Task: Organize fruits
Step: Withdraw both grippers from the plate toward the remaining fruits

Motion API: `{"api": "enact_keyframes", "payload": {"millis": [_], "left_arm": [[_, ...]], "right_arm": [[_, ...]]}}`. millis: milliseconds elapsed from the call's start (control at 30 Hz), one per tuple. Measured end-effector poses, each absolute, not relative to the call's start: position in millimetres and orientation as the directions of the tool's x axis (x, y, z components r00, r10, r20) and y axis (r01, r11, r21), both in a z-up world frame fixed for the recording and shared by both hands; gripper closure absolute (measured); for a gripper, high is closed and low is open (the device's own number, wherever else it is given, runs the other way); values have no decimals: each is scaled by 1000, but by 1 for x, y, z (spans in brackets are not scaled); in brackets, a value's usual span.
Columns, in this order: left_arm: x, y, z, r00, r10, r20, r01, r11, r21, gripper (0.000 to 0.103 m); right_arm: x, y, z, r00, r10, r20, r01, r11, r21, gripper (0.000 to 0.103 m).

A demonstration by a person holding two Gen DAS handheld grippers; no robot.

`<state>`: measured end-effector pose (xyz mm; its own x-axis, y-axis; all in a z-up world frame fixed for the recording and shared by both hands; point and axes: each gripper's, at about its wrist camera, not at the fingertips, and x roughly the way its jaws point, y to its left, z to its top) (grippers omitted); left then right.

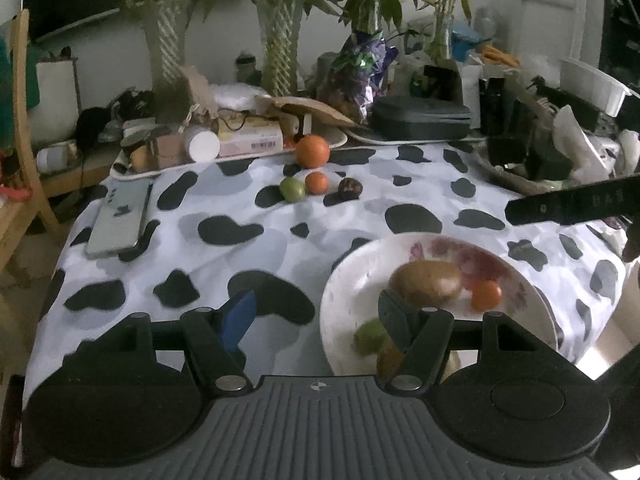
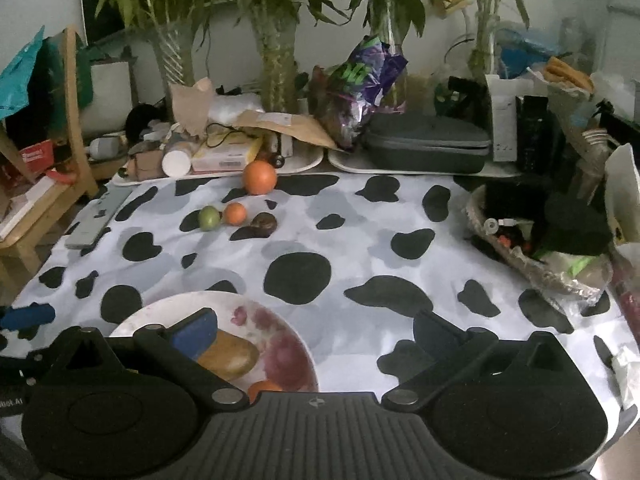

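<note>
A white flowered plate (image 1: 344, 280) (image 2: 136, 320) holds a brown kiwi (image 1: 426, 283) (image 2: 228, 356), a small orange fruit (image 1: 486, 295) (image 2: 262, 388) and a green fruit (image 1: 370, 336). On the cow-print cloth at the back lie a big orange (image 1: 312, 151) (image 2: 260, 177), a small orange (image 1: 316, 182) (image 2: 234, 213), a green fruit (image 1: 292, 189) (image 2: 209, 218) and a dark fruit (image 1: 350, 189) (image 2: 264, 223). My left gripper (image 1: 316, 312) is open and empty at the plate's left rim. My right gripper (image 2: 316, 332) is open and empty at the plate's right side.
A phone (image 1: 119, 218) (image 2: 96, 220) lies at the cloth's left edge. Trays of clutter, a black case (image 2: 428, 144), vases with plants and a basket (image 2: 536, 240) line the back and right. A wooden chair (image 2: 72, 120) stands at left.
</note>
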<state>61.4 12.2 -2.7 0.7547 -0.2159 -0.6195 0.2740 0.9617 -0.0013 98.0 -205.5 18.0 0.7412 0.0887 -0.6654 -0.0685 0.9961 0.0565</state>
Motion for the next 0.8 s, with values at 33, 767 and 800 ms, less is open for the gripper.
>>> {"api": "enact_keyframes", "payload": {"millis": [33,767,800], "left_arm": [[64,11,-3,759,-217,-614,279,960,5,37],[134,21,-15,753,-220,-621,243,969,-49,37],[138,21,-16,750,-220,-624,242,969,-51,37]], "right_arm": [[100,-205,17,742,85,-665,-71,996,48,0],[156,-199,0,735,30,-677,-94,994,-57,0],[159,-198,-1,735,33,-677,-103,993,-63,0]]}}
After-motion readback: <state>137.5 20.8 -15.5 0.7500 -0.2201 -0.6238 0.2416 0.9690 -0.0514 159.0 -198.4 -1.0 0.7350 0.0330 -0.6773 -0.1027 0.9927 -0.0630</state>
